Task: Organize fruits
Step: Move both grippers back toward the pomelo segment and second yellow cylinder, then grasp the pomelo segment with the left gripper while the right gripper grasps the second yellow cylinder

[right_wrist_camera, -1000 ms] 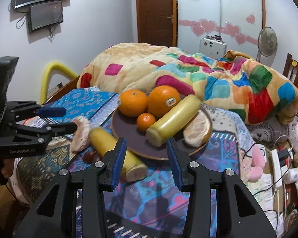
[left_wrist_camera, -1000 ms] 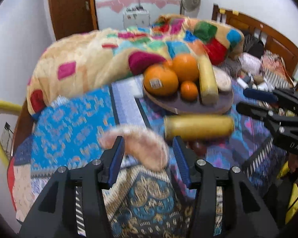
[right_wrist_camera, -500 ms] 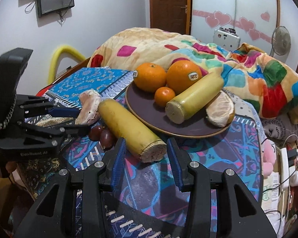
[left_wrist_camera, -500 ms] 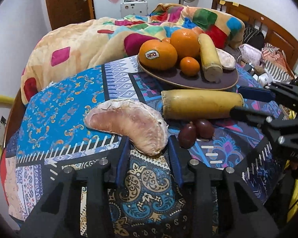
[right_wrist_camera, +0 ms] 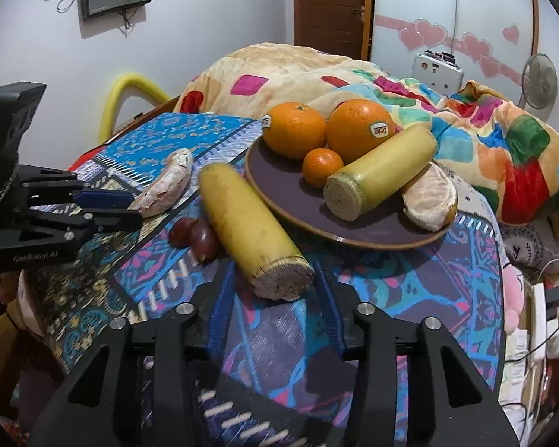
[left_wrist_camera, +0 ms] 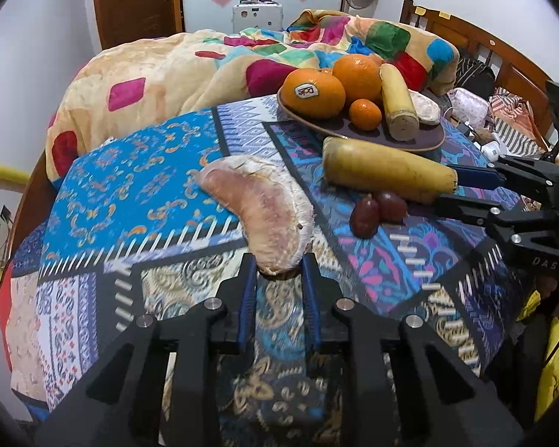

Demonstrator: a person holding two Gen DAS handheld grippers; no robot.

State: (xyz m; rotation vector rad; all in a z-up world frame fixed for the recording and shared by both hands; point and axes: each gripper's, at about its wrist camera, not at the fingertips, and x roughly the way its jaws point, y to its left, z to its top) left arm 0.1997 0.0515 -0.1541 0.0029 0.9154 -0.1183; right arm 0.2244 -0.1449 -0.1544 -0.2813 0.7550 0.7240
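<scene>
A pink peeled pomelo wedge [left_wrist_camera: 259, 212] lies on the patterned cloth; my left gripper [left_wrist_camera: 279, 270] has its near tip between its blue pads, jaws narrow and touching it. A loose yellow sugarcane piece [right_wrist_camera: 246, 219] lies beside two dark red fruits [right_wrist_camera: 195, 236]. My right gripper [right_wrist_camera: 275, 292] is open around the cane's cut end; it shows in the left view [left_wrist_camera: 454, 188]. The brown plate [right_wrist_camera: 357, 232] holds two oranges [right_wrist_camera: 359, 130], a small tangerine [right_wrist_camera: 322, 167], a second cane piece [right_wrist_camera: 384, 173] and a pomelo wedge [right_wrist_camera: 430, 199].
A patchwork blanket [left_wrist_camera: 205, 70] is heaped behind the table. A yellow chair back [right_wrist_camera: 125, 93] stands at the far left. A bed headboard [left_wrist_camera: 499, 56], clutter and cables [right_wrist_camera: 540, 298] lie to the right of the table edge.
Both grippers came down and forward. The left jaws narrowed onto the pomelo wedge's tip. The right gripper moved up to the loose cane's cut end, jaws still open.
</scene>
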